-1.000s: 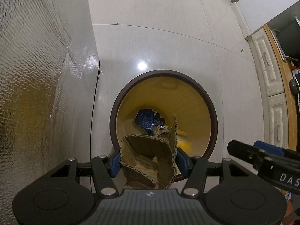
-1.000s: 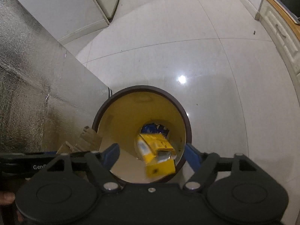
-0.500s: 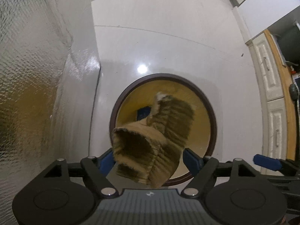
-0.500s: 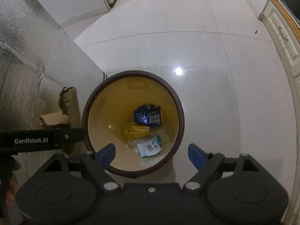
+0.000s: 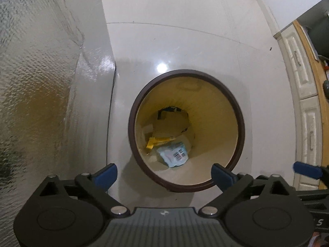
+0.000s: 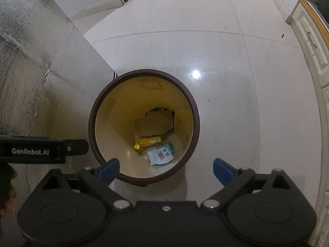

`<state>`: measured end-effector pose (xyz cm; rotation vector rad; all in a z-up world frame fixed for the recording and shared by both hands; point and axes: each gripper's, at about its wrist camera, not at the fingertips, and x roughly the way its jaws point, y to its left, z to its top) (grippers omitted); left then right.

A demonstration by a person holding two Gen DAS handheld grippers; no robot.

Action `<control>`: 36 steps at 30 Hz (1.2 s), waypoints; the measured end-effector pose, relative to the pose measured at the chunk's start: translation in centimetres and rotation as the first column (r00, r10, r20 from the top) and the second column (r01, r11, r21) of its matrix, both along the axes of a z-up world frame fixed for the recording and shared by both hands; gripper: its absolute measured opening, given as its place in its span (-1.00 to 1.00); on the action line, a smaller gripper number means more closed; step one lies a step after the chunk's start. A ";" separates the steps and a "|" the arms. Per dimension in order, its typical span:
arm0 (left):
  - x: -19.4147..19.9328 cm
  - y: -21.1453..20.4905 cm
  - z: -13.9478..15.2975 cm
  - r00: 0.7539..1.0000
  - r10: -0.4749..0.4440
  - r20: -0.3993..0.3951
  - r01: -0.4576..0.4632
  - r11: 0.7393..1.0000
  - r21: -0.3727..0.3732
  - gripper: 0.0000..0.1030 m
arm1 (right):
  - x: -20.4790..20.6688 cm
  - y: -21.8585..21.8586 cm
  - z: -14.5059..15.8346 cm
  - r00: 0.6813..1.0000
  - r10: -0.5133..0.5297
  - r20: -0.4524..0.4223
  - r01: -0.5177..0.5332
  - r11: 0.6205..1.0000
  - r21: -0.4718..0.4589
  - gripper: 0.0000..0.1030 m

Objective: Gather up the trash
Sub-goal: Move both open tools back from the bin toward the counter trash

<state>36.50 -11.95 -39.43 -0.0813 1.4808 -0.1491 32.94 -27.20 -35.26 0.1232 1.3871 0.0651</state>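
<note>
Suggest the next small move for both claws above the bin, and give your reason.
Probably lift both away to look for more trash. The left claw and right claw are opening with nothing between them, and the cardboard, yellow packet and pale wrapper lie inside the bin.
</note>
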 end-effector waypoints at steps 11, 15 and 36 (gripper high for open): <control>-0.8 0.8 1.4 1.000 -0.023 -0.015 0.024 0.998 0.056 1.00 | -0.7 -0.9 1.6 0.998 -0.049 0.035 0.050 0.999 -0.017 1.00; -1.1 0.9 2.5 1.000 -0.025 0.000 0.025 0.998 0.058 1.00 | -1.1 -1.5 2.6 0.996 -0.073 0.051 0.075 0.997 -0.032 1.00; -3.0 1.2 10.2 0.989 -0.063 0.133 0.052 0.995 0.087 1.00 | -3.5 -2.5 8.6 0.986 -0.080 0.146 0.087 0.995 -0.044 1.00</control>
